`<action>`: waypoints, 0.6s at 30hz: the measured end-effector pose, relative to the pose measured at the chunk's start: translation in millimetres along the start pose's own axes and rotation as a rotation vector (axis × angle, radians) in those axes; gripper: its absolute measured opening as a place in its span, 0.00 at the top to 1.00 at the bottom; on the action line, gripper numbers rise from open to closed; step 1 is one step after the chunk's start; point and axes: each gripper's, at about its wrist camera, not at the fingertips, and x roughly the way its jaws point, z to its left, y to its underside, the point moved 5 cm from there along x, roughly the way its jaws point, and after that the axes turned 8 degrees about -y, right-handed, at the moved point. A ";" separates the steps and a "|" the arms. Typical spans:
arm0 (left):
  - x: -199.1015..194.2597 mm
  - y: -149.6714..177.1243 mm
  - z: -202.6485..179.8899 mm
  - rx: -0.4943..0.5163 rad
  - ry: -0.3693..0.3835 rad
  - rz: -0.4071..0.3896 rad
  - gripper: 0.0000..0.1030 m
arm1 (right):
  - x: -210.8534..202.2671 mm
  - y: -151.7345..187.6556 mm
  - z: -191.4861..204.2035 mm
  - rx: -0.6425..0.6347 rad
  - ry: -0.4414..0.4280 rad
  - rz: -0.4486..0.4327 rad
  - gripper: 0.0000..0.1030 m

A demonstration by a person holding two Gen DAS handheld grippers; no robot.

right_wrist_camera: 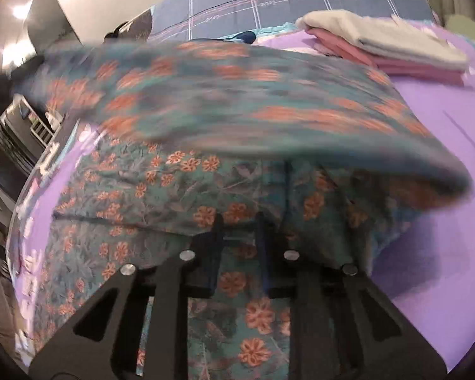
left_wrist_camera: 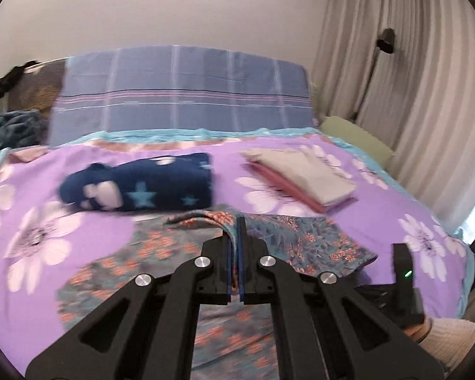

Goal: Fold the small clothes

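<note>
**Floral garment pinched and draped over the bed**

Fingers of the left gripper are clamped together on an edge of the teal floral garment, lifting a fold above the purple flowered bedsheet. The right gripper sits low with its fingers parted, cloth lying between and over them, a blurred flap of the garment hanging above. Beyond lie a navy star-print roll and a folded grey-and-pink stack. A blue checked pillow leans by the wall, beige curtains alongside.
</note>
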 end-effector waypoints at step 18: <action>17.0 155.4 151.5 -0.155 -0.210 0.304 0.79 | -5.4 21.3 29.6 -0.168 0.086 0.082 0.49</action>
